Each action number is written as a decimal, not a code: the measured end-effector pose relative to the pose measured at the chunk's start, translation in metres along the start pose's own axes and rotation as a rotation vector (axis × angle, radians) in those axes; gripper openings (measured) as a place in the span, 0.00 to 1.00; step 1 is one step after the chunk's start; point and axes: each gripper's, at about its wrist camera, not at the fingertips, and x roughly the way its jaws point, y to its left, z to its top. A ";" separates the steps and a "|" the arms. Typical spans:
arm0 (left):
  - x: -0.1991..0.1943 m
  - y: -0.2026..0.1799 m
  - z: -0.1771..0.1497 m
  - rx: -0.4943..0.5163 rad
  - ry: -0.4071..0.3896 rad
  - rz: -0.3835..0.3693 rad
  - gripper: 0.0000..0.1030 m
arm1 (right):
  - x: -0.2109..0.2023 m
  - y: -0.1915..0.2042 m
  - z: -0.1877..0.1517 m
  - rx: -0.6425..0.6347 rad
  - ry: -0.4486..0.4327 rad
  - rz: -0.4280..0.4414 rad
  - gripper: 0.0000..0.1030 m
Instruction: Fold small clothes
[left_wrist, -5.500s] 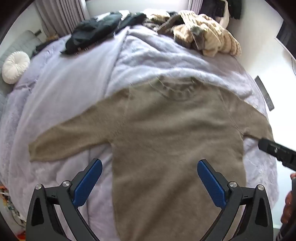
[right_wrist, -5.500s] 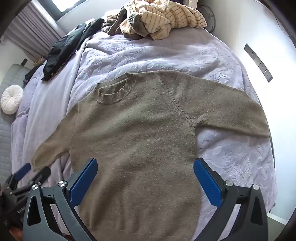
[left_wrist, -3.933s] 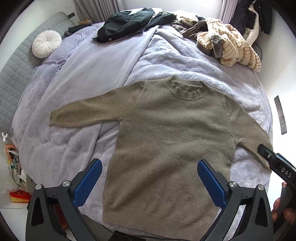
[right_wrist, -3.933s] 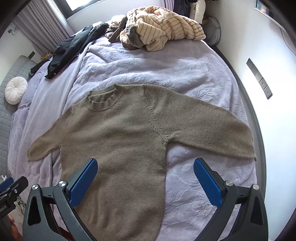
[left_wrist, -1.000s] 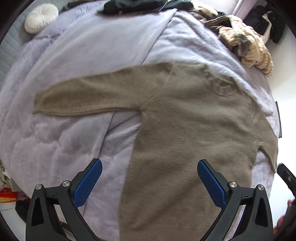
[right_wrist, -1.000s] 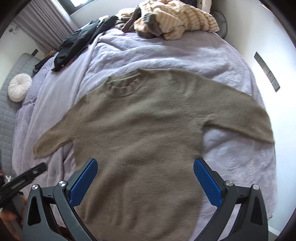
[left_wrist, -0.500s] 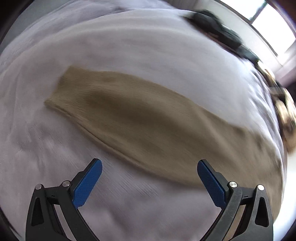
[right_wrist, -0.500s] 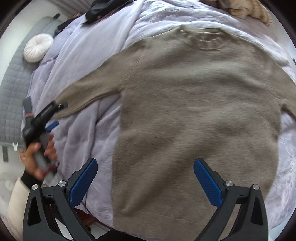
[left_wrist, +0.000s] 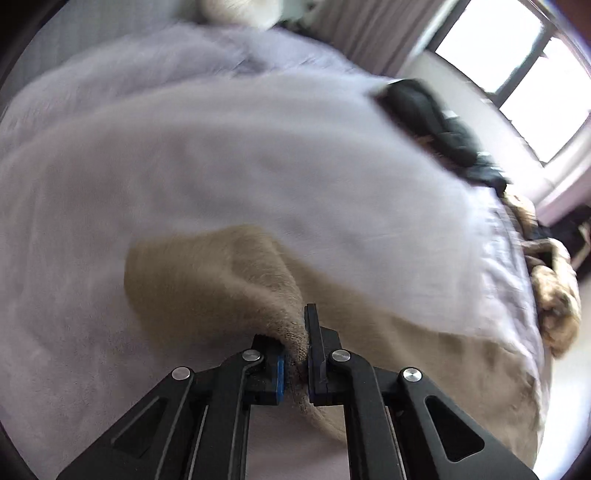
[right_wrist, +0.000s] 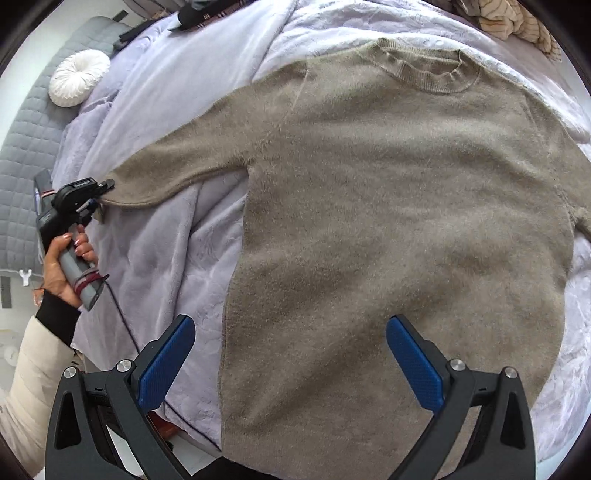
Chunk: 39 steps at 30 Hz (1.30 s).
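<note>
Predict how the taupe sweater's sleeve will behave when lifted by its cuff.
Likely floppy: the cuff already bunches where the left gripper pinches it. The taupe sweater looks fuzzy, so it probably grips rather than slips. Its body may drag across the bedspread.

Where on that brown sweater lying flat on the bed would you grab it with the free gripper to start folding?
Probably the far sleeve's cuff. The left gripper is already shut on one sleeve cuff, so the open right gripper, hovering over the sweater, would best pinch the other sleeve's end. It lies flat, so come from beyond its tip, along the sleeve; that cuff is out of view here.
</note>
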 end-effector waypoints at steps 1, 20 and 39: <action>-0.008 -0.010 0.000 0.021 -0.013 -0.026 0.09 | -0.001 -0.004 0.001 0.004 -0.007 0.007 1.00; 0.047 -0.364 -0.203 0.757 0.250 -0.248 0.10 | -0.045 -0.198 -0.015 0.293 -0.157 -0.052 1.00; 0.016 -0.203 -0.099 0.522 0.115 0.095 0.97 | 0.070 -0.050 0.128 -0.453 -0.225 -0.571 0.66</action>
